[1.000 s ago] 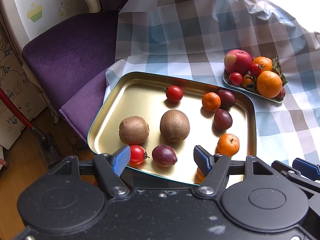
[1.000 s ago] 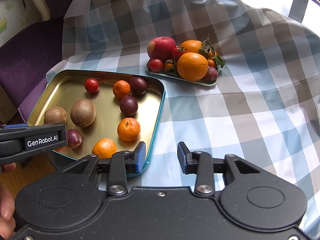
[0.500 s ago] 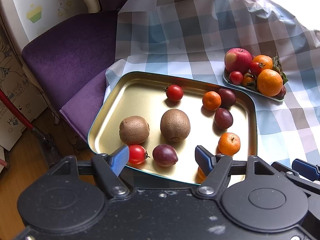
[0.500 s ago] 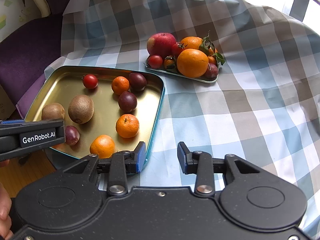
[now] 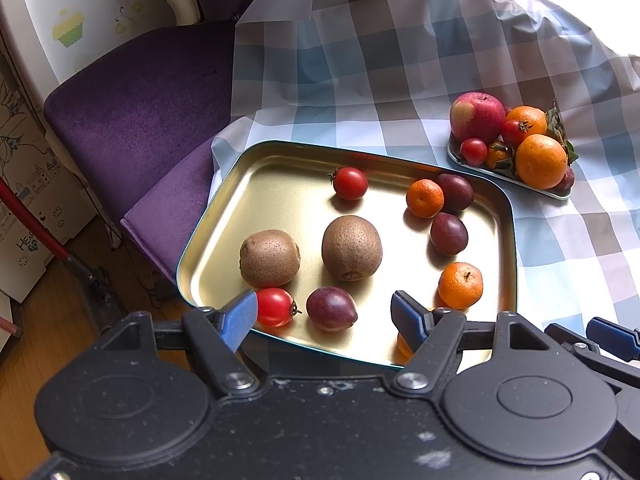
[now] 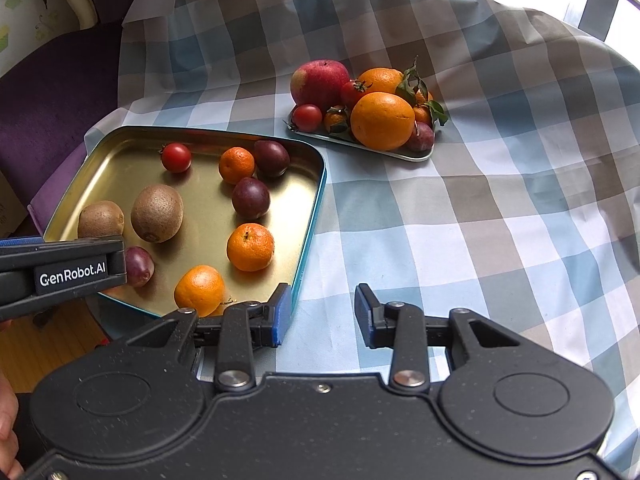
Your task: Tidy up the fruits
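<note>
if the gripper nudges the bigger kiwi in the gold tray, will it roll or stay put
The bigger kiwi is egg-shaped, so it would probably wobble rather than roll straight. The gold tray looks smooth, so it may slide. Its fuzzy skin should grip well.

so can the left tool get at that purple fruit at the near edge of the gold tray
Probably yes. The left tool is wide apart and holds nothing, and the purple fruit lies just ahead between its fingers. A cherry tomato sits close by the left finger and may get nudged.
</note>
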`<action>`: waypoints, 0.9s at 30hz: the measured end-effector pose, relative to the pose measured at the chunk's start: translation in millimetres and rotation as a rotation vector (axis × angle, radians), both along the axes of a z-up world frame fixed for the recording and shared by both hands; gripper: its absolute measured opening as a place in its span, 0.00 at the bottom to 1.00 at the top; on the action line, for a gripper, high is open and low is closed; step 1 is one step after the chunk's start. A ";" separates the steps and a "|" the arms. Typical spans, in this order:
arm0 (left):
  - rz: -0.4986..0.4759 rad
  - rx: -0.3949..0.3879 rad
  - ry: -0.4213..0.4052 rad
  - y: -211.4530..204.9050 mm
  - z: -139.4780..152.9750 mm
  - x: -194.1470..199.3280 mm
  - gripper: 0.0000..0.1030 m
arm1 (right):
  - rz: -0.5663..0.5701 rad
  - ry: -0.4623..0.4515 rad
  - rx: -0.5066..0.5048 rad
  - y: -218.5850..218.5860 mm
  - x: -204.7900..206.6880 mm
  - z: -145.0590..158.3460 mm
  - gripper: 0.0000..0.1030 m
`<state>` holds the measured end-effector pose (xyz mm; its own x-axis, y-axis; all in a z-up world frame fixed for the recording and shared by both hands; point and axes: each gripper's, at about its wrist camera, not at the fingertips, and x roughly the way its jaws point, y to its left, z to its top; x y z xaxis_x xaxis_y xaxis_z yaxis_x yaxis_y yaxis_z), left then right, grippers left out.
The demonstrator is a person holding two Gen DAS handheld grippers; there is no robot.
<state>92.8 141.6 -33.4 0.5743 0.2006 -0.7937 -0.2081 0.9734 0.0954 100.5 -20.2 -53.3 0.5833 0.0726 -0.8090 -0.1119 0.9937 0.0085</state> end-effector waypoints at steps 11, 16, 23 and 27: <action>-0.016 0.008 0.006 -3.8 -0.4 0.6 0.74 | 0.000 0.003 -0.010 -1.1 -1.8 -2.1 0.44; -0.024 0.008 0.006 -5.7 0.1 2.1 0.74 | -0.006 0.005 -0.009 -3.9 -2.1 -3.2 0.44; -0.036 0.014 0.011 -11.2 0.5 1.4 0.74 | -0.009 0.003 -0.008 -8.7 -3.4 -0.9 0.44; -0.041 0.014 0.011 -14.9 0.2 1.8 0.74 | -0.014 0.004 -0.007 -12.0 -4.4 -0.6 0.44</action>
<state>94.6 126.7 -33.2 0.5739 0.1878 -0.7971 -0.1665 0.9798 0.1109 96.1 -32.2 -54.0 0.5814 0.0583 -0.8115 -0.0975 0.9952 0.0017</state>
